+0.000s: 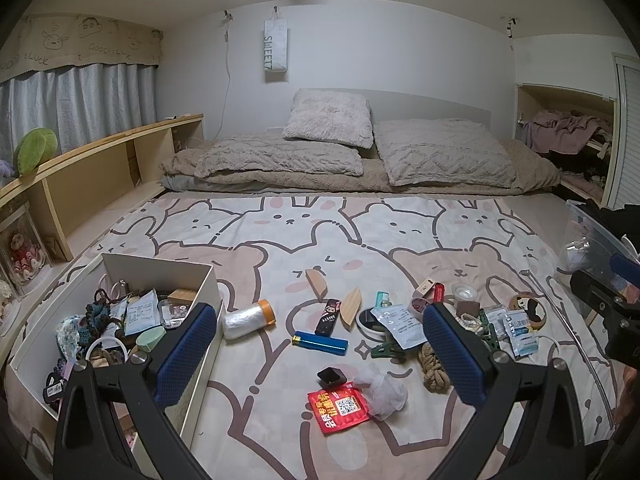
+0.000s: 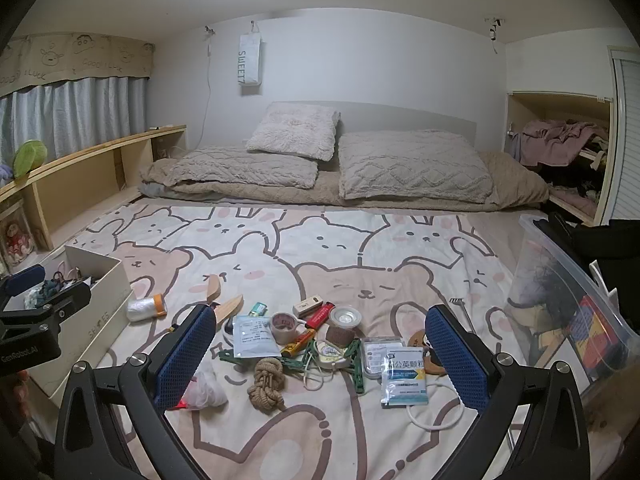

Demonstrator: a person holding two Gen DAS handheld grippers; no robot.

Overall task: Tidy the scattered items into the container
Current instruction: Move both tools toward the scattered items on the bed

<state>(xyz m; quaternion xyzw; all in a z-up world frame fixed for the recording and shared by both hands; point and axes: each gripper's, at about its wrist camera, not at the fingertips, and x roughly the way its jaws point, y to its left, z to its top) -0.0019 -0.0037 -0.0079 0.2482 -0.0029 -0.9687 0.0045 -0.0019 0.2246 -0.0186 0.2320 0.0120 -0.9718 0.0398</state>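
Note:
Small items lie scattered on the animal-print bedsheet [image 1: 280, 240]. In the left wrist view I see a blue lighter [image 1: 319, 343], a red packet [image 1: 338, 410], a rope knot [image 1: 434, 368] and a plastic roll [image 1: 248, 319]. The white box [image 1: 120, 268] at the left holds several items. My left gripper [image 1: 320, 360] hovers open above the sheet, nothing between its blue pads. In the right wrist view my right gripper [image 2: 320, 356] is open too, over the rope knot [image 2: 269, 382], a white sachet [image 2: 404, 376], a tape roll [image 2: 286, 326] and green clips [image 2: 356, 364].
A clear plastic bin [image 2: 568, 308] with dark things stands at the right edge of the bed. Pillows [image 2: 412, 168] and a folded blanket lie at the far end. A wooden shelf [image 1: 92, 176] runs along the left side. A closet nook [image 2: 560, 148] holds clothes.

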